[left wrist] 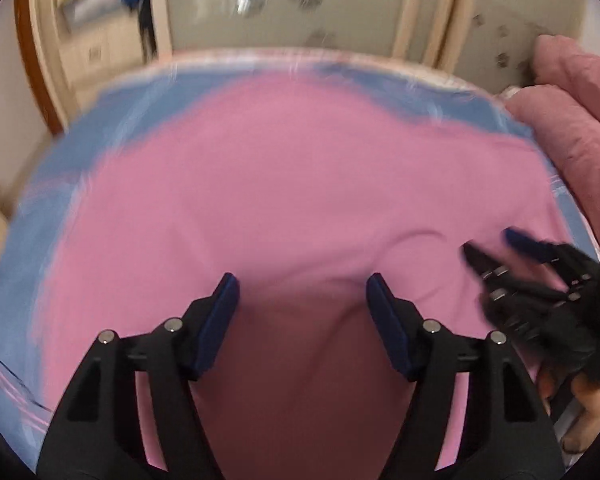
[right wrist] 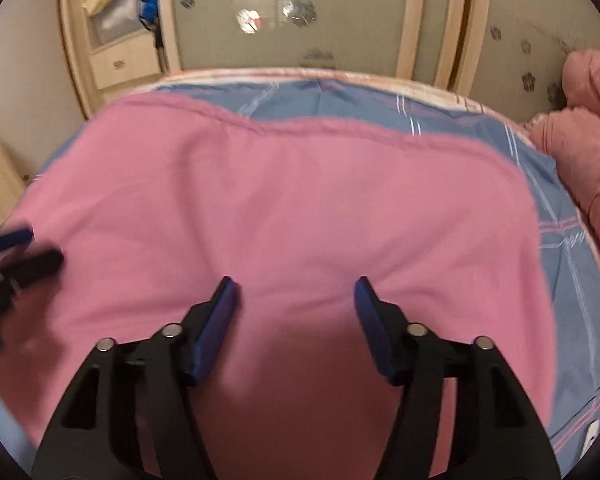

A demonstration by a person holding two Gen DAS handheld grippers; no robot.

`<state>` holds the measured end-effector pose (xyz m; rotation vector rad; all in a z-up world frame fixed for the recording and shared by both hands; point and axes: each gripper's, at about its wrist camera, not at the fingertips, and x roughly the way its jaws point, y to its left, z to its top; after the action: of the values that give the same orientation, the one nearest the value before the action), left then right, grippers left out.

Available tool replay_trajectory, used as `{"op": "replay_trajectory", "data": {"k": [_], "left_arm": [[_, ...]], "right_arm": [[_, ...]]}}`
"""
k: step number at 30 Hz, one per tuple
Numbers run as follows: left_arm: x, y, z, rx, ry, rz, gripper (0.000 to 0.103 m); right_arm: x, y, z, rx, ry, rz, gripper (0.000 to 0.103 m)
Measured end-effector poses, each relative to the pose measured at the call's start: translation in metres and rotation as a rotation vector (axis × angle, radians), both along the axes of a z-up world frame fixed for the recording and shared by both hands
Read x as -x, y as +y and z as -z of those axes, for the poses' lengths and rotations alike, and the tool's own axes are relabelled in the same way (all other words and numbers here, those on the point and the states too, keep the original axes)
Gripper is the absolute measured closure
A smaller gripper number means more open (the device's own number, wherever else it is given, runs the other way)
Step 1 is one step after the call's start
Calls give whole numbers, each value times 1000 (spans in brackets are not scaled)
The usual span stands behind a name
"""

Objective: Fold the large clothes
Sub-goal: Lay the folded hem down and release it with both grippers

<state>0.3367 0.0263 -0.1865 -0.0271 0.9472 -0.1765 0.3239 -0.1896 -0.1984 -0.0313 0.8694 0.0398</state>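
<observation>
A large pink garment (left wrist: 284,184) lies spread over a bed with a blue plaid sheet (left wrist: 112,120); it also fills the right wrist view (right wrist: 300,200). My left gripper (left wrist: 302,284) is open and empty just above the pink cloth near its front edge. My right gripper (right wrist: 296,286) is open and empty over the same cloth. The right gripper shows at the right of the left wrist view (left wrist: 488,244), and the left gripper shows blurred at the left edge of the right wrist view (right wrist: 40,248). The left wrist view is motion-blurred.
Pink pillows (right wrist: 580,152) are piled at the right end of the bed. A wardrobe with frosted sliding doors (right wrist: 284,16) stands behind the bed. A cream cabinet with drawers (right wrist: 120,60) is at the back left. The blue sheet (right wrist: 560,240) shows bare to the right of the garment.
</observation>
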Motion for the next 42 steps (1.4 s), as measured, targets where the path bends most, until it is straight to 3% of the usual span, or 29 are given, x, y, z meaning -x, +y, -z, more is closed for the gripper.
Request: {"op": "replay_trajectory", "data": {"k": [2,5,8,11,14,16,18,21,24,26,28,30,33,35,37,40,42], "left_arm": [[-7,6,16,-5,-6,2,28],[-13,21,21,55,0,-26,28],[-11,35,18,-68,-52,-133,28],[-12,61,20,-36,-33,-213,28],[-1,63,3,-68,-84,-276,30],[7,55,-16,-29,-174,-255,22],[9,33,-33,-17,-230,-207,17],[-5,-5,-43,-90,-235,-129,17],[-23,-17,-30,-149,-187,-102,17],[-33,-7,-12,-122,-126,-118,13],[-34,11,0,-99,-109,-144,5],[-32,33,8,-152,-115,-192,2],[-27,69,17,-110,-91,-245,2],[-22,84,21,-82,-80,-286,2],[-12,81,23,-114,-95,-299,2],[18,64,13,-212,-179,-284,2],[40,57,4,-192,-231,-266,2]], "right_arm": [[-7,-16,10,-44,10,41,22],[-16,-49,11,-54,3,145,22],[-19,-95,17,-51,17,275,16],[-15,-131,29,-112,54,340,16],[-3,-127,14,-36,5,390,18],[11,-112,-5,-81,-87,342,19],[9,-91,-18,-123,-110,270,19],[-4,-43,-31,-62,-121,149,19],[-24,-21,-16,53,-84,128,19],[-33,-33,-1,16,-38,147,17],[-28,-57,5,-45,-26,195,5],[-27,-78,10,-53,-17,225,1],[-21,-110,20,-85,9,262,1],[-20,-128,28,-4,10,385,1],[-8,-140,30,-37,18,420,1],[24,-118,10,54,-88,369,3],[65,-95,-9,55,-205,275,3]]}}
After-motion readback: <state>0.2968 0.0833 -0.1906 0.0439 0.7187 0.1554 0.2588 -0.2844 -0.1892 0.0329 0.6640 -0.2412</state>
